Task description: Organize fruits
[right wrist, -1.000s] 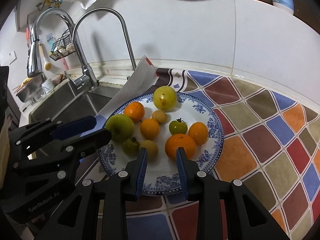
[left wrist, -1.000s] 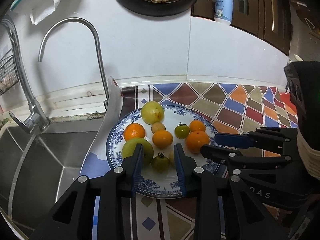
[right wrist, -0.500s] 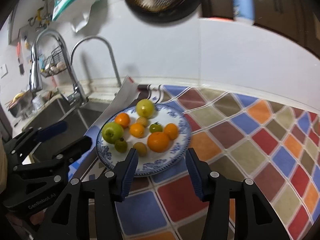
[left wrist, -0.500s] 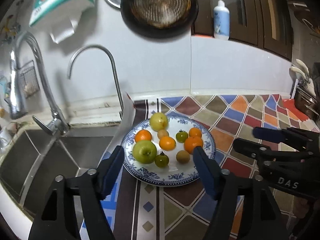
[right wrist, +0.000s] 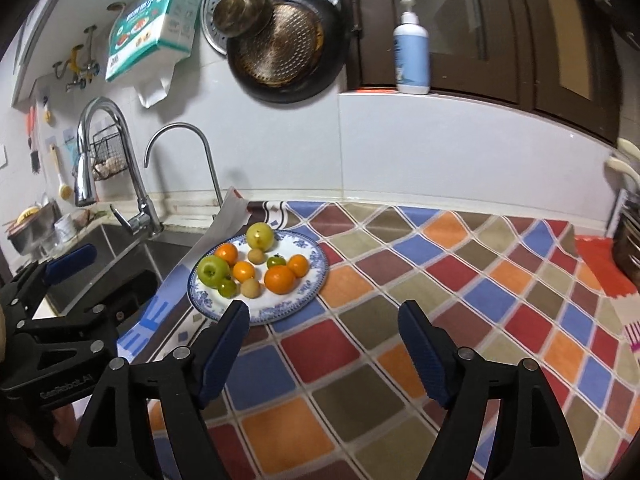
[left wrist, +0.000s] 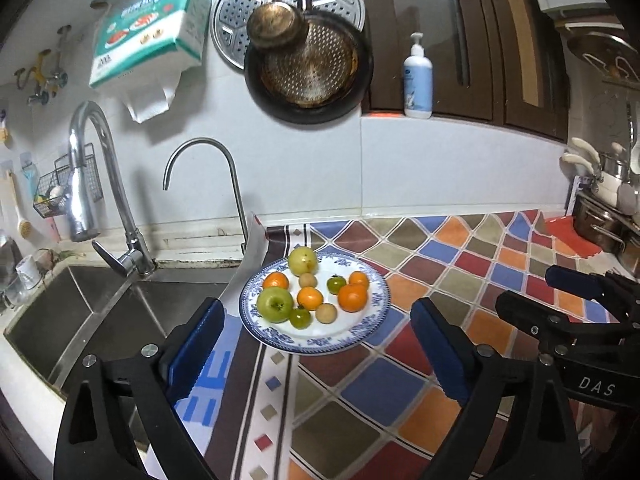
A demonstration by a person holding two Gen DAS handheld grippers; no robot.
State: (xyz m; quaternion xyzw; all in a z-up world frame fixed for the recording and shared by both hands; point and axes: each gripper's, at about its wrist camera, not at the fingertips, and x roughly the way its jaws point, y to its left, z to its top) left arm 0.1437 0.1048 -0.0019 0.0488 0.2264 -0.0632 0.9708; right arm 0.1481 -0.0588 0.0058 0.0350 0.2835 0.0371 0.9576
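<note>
A round white ceramic plate with a blue patterned rim (left wrist: 374, 322) (right wrist: 316, 280) sits on a glossy countertop covering printed with multicoloured diamonds (left wrist: 460, 264) (right wrist: 460, 272), just beside a brushed stainless steel sink (left wrist: 84, 312) (right wrist: 120, 248). The plate holds all the fruit. A smooth green apple (left wrist: 274, 304) (right wrist: 213, 271) lies at nine o'clock on the plate, and a pale yellow-green round fruit (left wrist: 303, 261) (right wrist: 260, 235) lies at twelve. The largest dimpled orange (left wrist: 352, 297) (right wrist: 279, 279) lies at three to four o'clock. Smaller oranges, two small green tomatoes and two tan, matte round fruits fill the middle, several of them touching.

The left black plastic gripper with blue ribbed pads (left wrist: 316, 344) (right wrist: 68, 276) has its fingers spread wide, holding nothing, at the plate's six o'clock edge in its own view. The right black gripper (right wrist: 324, 344) (left wrist: 560, 292) is likewise spread wide and bare, just short of the plate's near rim.

On the white tiled wall hangs a dark round perforated pan (left wrist: 308, 72) (right wrist: 286, 56); a curved chrome faucet (left wrist: 200, 184) (right wrist: 180, 160) rises behind the sink.
</note>
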